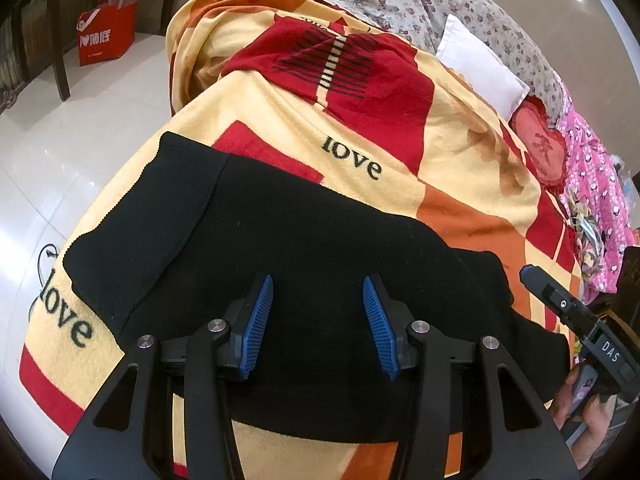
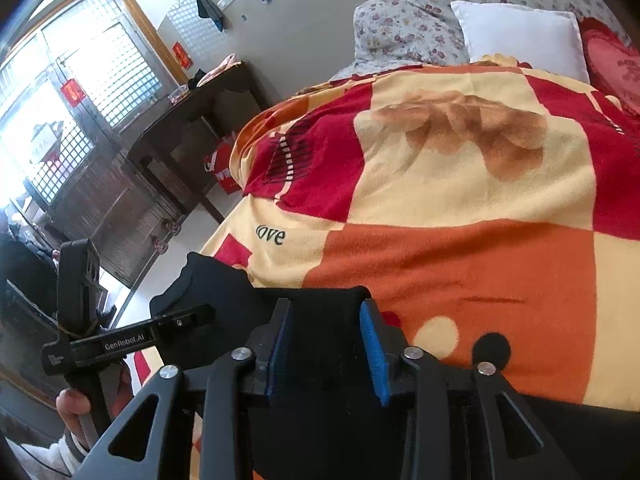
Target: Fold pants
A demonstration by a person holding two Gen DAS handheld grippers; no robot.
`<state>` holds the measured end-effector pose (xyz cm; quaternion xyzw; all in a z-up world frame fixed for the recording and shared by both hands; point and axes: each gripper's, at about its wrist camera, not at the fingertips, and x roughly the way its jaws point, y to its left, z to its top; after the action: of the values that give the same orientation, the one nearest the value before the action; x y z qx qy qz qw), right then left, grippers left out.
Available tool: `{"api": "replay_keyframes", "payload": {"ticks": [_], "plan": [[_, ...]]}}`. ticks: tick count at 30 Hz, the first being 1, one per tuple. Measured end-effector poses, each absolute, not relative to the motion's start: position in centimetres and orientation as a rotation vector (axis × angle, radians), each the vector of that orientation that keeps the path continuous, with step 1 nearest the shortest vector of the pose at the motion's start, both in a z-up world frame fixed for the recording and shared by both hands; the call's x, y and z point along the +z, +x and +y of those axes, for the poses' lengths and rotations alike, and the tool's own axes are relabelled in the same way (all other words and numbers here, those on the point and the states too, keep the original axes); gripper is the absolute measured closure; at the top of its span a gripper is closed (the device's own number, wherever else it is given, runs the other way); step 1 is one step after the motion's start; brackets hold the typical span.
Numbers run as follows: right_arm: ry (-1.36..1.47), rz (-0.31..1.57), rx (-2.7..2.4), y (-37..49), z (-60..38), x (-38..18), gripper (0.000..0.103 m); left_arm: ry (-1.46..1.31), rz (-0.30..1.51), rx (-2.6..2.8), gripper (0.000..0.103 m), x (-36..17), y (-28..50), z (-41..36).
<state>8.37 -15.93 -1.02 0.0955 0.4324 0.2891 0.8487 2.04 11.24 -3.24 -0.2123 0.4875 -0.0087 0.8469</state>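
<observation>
Black knit pants lie folded across the lower half of the frame on the red-and-yellow fleece blanket, under both grippers, left gripper and right gripper parted, clamping nothing, so a shallow pinch could drag only 1 layer.

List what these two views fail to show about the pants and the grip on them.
- Pants, left wrist view: near edge hidden under the left hand-held gripper.
- Pants, right wrist view: mostly covered by the right hand-held gripper; whether its pads pinch cloth is unclear.
- Number of folded layers: black fabric shows none.
</observation>
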Motion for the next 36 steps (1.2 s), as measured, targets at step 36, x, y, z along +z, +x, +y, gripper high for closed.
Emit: {"api": "replay_keyframes", "payload": {"ticks": [36], "plan": [[0.014,0.895,0.535,11.3,-13.3,-3.5,0.097,-0.446,0.998,0.035,0.056,-3.4,3.7,12.8]]}}
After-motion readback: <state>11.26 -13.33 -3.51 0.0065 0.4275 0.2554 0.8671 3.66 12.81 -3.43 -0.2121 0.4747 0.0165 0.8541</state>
